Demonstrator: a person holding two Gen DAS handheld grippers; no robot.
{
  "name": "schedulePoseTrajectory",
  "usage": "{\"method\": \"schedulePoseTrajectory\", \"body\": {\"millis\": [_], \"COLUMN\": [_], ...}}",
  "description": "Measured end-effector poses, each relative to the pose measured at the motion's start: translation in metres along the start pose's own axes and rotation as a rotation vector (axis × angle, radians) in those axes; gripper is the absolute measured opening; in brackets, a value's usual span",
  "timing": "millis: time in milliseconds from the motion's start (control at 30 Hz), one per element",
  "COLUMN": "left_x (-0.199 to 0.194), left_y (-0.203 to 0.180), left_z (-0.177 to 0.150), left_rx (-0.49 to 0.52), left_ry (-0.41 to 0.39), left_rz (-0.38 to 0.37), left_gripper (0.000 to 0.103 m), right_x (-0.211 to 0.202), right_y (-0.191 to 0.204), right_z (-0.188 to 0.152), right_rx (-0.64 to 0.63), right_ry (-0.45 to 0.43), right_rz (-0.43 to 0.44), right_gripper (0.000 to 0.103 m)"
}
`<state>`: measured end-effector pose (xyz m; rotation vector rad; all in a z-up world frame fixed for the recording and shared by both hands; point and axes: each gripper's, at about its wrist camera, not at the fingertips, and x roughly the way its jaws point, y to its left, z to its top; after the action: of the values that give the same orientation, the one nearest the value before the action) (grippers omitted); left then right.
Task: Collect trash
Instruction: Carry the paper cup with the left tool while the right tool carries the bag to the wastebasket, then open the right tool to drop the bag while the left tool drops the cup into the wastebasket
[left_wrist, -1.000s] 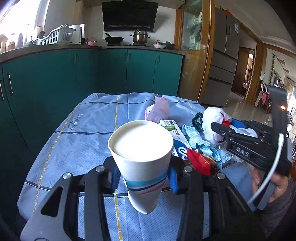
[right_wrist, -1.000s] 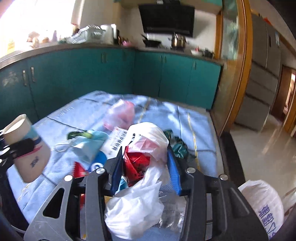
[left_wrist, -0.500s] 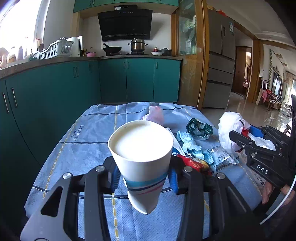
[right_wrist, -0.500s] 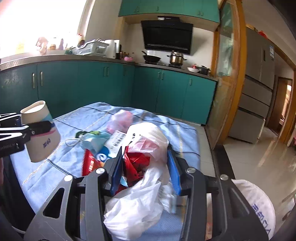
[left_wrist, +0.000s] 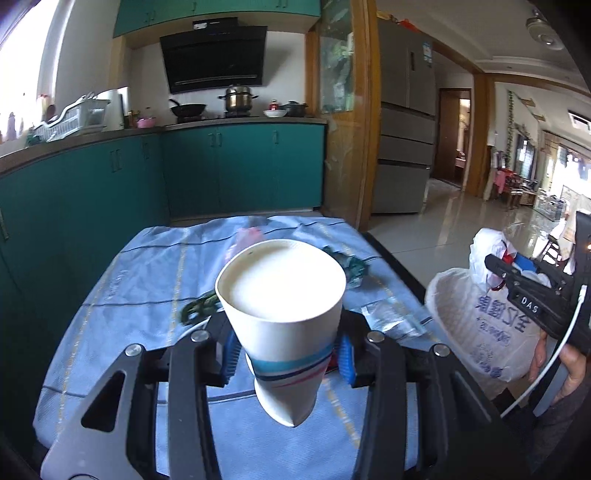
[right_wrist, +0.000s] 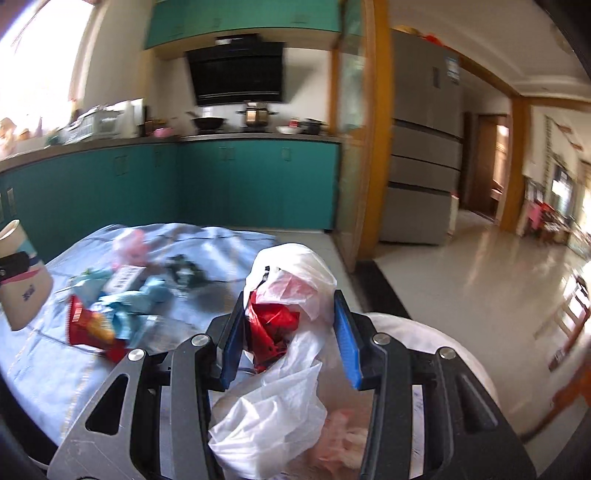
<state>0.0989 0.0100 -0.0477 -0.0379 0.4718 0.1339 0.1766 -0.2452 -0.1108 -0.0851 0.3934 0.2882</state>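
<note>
One paper cup (left_wrist: 281, 317), two white bags (right_wrist: 295, 332) (left_wrist: 484, 332), one red wrapper (right_wrist: 86, 325), one pot (left_wrist: 238, 99), one wok (left_wrist: 188, 109).

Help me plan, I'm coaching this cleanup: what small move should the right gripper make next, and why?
Probably open its jaws. The right gripper holds the crumpled plastic bag, and it hangs above the open mouth of the white trash bag beside the table. Released here, it should likely fall in.
</note>
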Motion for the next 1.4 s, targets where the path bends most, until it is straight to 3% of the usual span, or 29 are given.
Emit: {"method": "schedulePoseTrajectory", "body": {"millis": [200, 367, 767, 833, 933, 1067, 1267, 1400], "left_x": [0.011, 0.015, 0.024, 0.027, 0.034, 0.052, 0.089, 0.11], "left_y": [-0.036, -0.051, -0.079, -0.082, -0.086, -0.093, -0.119, -0.157], "left_z": [0.005, 0.006, 0.009, 0.009, 0.01, 0.013, 0.026, 0.027], "left_rx": [0.037, 0.06, 0.092, 0.093, 0.093, 0.084, 0.071, 0.105], "left_ry": [0.006, 0.006, 0.012, 0.015, 0.031, 0.06, 0.121, 0.163], "left_rz": [-0.083, -0.104, -0.149, -0.151, -0.161, -0.193, -0.288, -0.374], "left_gripper": [0.043, 0.043, 0.043, 0.043, 0.043, 0.043, 0.043, 0.043], "right_x": [0.001, 0.012, 0.031, 0.035, 0.039, 0.027, -0.018, -0.034], "right_y": [-0.043, -0.057, -0.062, -0.062, -0.065, -0.069, -0.092, -0.104], "right_z": [-0.016, -0.031, -0.05, -0.052, -0.054, -0.048, -0.035, -0.032], "right_rx": [0.106, 0.098, 0.063, 0.065, 0.073, 0.103, 0.252, 0.304], "right_ry": [0.058, 0.15, 0.289, 0.311, 0.342, 0.283, 0.066, -0.014], "right_rz": [-0.122, -0.19, -0.246, -0.255, -0.253, -0.253, -0.213, -0.237], "right_gripper": [0.045, 0.045, 0.045, 0.049, 0.064, 0.078, 0.087, 0.089]}}
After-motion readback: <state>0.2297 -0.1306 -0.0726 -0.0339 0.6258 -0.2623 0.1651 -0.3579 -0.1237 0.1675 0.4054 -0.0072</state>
